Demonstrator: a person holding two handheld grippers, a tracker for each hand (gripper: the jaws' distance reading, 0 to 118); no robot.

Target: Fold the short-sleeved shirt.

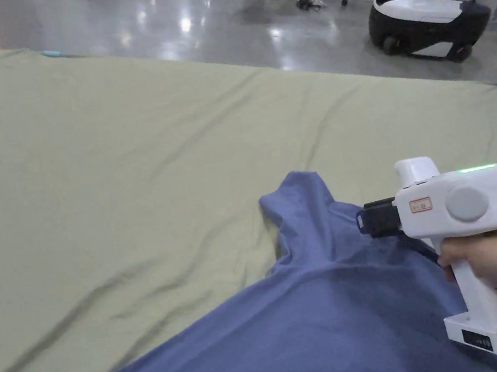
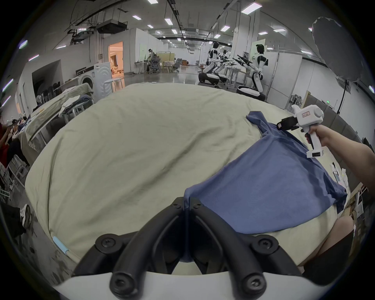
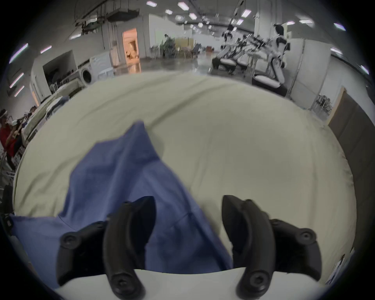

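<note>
The left gripper is pinching the blue shirt at six o'clock; the right gripper is hovering agape above it at three o'clock on the green sheet.

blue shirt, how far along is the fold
Early. Done: the blue shirt is on the green sheet, partly spread, with one sleeve lying out flat. In hand: the left gripper is shut on a corner of the shirt, and the right gripper is open over the fabric near the sleeve. Left: no fold shows yet, so flattening and every fold remain.
</note>
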